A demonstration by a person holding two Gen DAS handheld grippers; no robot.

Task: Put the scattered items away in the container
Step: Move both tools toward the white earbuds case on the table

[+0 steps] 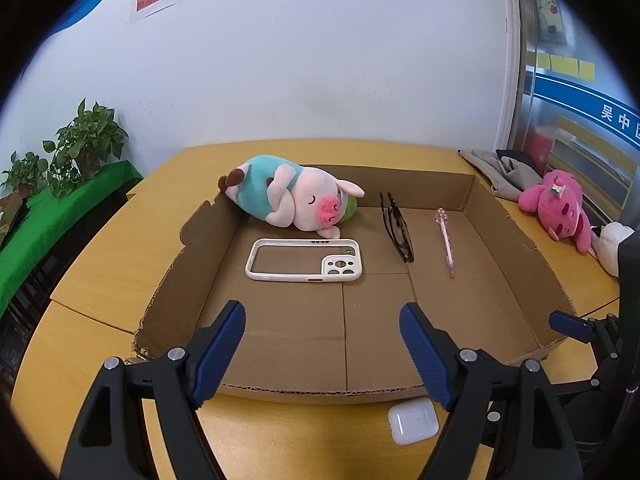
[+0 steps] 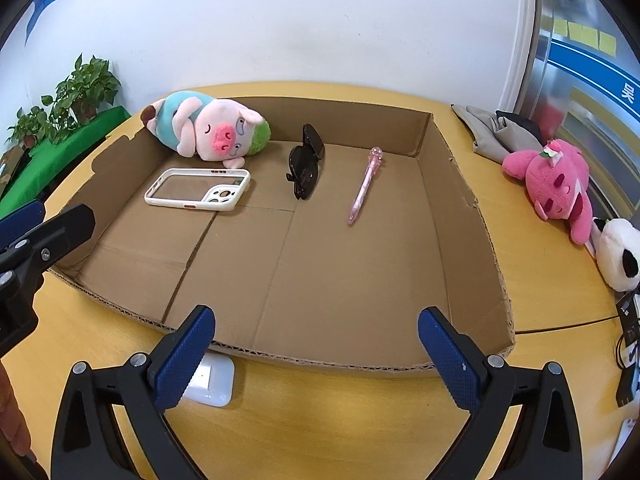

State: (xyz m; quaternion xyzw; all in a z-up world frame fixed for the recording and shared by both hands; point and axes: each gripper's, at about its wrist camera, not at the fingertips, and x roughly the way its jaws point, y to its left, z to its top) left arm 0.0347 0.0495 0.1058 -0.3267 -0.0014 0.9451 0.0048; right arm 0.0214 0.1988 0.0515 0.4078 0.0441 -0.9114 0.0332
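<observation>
A shallow cardboard box point(image 1: 508, 248) point(image 2: 460, 208) lies on the yellow table. Inside it are a pink pig plush point(image 1: 288, 196) point(image 2: 208, 128), a white phone case point(image 1: 304, 260) point(image 2: 200, 190), black sunglasses point(image 1: 398, 228) point(image 2: 306, 160) and a pink pen point(image 1: 446, 240) point(image 2: 364, 186). A white earbuds case point(image 1: 412, 420) point(image 2: 214, 382) rests on the table just outside the box's near wall. My left gripper point(image 1: 322, 326) hovers open over the near wall, nothing between its fingers. My right gripper point(image 2: 316, 330) is open too, its left finger partly covering the earbuds case.
On the table right of the box lie a pink bear plush point(image 1: 560, 208) point(image 2: 556, 184), a panda plush point(image 2: 618, 256) and grey cloth point(image 1: 496, 168) point(image 2: 492, 128). Potted plants point(image 1: 76, 144) stand on a green-covered stand at left. A white wall is behind.
</observation>
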